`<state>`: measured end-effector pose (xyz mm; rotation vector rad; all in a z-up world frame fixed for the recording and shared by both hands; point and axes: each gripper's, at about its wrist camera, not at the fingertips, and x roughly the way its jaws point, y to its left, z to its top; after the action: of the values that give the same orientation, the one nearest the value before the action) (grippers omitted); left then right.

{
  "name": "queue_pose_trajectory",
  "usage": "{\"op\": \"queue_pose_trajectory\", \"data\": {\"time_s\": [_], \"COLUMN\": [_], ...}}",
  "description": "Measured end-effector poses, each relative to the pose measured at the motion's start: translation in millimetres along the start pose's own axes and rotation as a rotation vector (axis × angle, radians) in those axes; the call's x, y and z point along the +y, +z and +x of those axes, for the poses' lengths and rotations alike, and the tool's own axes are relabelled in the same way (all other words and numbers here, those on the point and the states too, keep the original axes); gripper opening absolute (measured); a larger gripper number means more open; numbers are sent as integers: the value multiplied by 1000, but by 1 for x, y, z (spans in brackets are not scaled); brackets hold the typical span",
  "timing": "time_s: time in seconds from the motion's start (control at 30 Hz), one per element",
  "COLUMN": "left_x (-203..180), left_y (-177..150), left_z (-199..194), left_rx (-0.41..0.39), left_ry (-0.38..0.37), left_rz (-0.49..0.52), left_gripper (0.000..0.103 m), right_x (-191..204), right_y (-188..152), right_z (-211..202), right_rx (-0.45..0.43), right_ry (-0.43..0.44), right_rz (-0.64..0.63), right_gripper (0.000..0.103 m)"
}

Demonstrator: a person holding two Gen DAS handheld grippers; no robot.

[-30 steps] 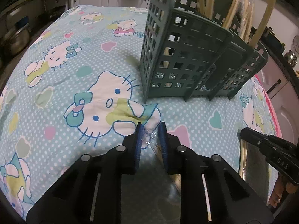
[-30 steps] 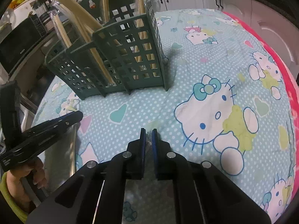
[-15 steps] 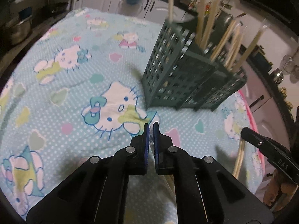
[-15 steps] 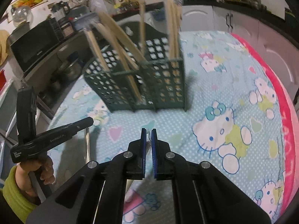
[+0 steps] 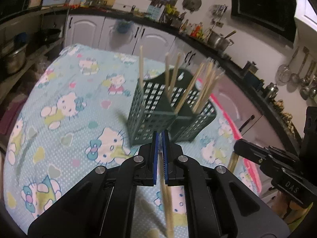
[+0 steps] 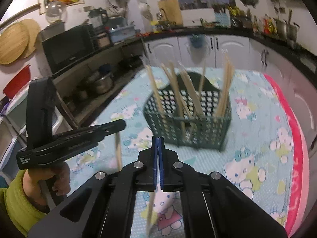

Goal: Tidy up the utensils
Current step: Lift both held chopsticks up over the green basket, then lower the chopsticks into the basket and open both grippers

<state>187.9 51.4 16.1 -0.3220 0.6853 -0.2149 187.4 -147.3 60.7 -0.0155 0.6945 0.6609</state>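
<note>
A dark green slotted utensil caddy (image 5: 158,109) stands on the Hello Kitty cloth (image 5: 69,119) and holds several wrapped wooden chopsticks (image 5: 188,87). It also shows in the right wrist view (image 6: 194,127). My left gripper (image 5: 160,138) is shut on a wrapped chopstick pair (image 5: 167,202) that hangs down below the jaws, raised above the table. My right gripper (image 6: 158,144) is shut on another wrapped chopstick pair (image 6: 151,210), also hanging down. Each gripper shows in the other's view, the right one (image 5: 277,164) and the left one (image 6: 79,138).
Kitchen cabinets (image 5: 95,31) and a dark counter with pots and bottles (image 5: 218,39) ring the table. A microwave (image 6: 67,47) and pots stand on shelves to the left. A pink cloth border (image 6: 295,148) marks the table's right edge.
Both grippers have risen from the cloth, each lifting a chopstick pair, and tilted up so the kitchen walls show. The left jaws closed from open a second ago.
</note>
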Motion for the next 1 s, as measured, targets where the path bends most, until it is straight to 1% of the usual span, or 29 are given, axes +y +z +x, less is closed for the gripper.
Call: {"op": "queue_pose_trajectory", "data": {"time_s": [0.23, 0.53, 0.63, 0.8, 1.0], "left_x": [-16, -32, -37, -42, -48], "left_y": [21, 58, 73, 98, 128], "left_z": [-19, -40, -48, -57, -60], "left_rx": [-54, -157, -204, -261, -333], "left_ry": [-35, -59, -61, -59, -52], "left_rz": [24, 47, 51, 56, 50], "left_gripper": [2, 2, 2, 2, 2], "right_x": [16, 24, 26, 23, 17], "right_y": [23, 58, 71, 101, 138], "right_z": [-15, -34, -41, -51, -61], "right_rx": [-63, -165, -214, -295, -405], "right_ry": [1, 6, 6, -3, -21], "right_rz": [-59, -92, -102, -108, -118], "right_gripper": [2, 2, 2, 2, 2]}}
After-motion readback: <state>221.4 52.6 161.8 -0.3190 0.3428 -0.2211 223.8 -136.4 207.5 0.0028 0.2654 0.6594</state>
